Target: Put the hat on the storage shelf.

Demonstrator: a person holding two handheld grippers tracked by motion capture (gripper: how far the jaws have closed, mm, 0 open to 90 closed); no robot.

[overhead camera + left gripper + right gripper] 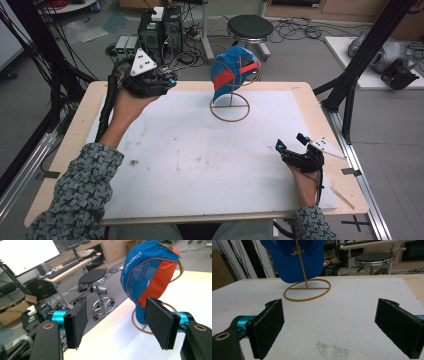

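A blue and orange cap (231,72) hangs on a thin gold wire stand with a ring base (229,109) at the back middle of the white board. In the left gripper view the cap (147,272) is ahead and to the right of my jaws. In the right gripper view the cap (294,257) hangs over the ring base (307,290), well ahead. My left gripper (172,82) is held up at the back left, open, with nothing between its jaws. My right gripper (290,142) rests low at the front right, open wide and empty.
A white board (200,155) covers most of the wooden table (320,100). A black stool (250,27), computer boxes (160,30) and cables stand on the floor behind. Black frame posts (350,85) rise at the right and left table edges.
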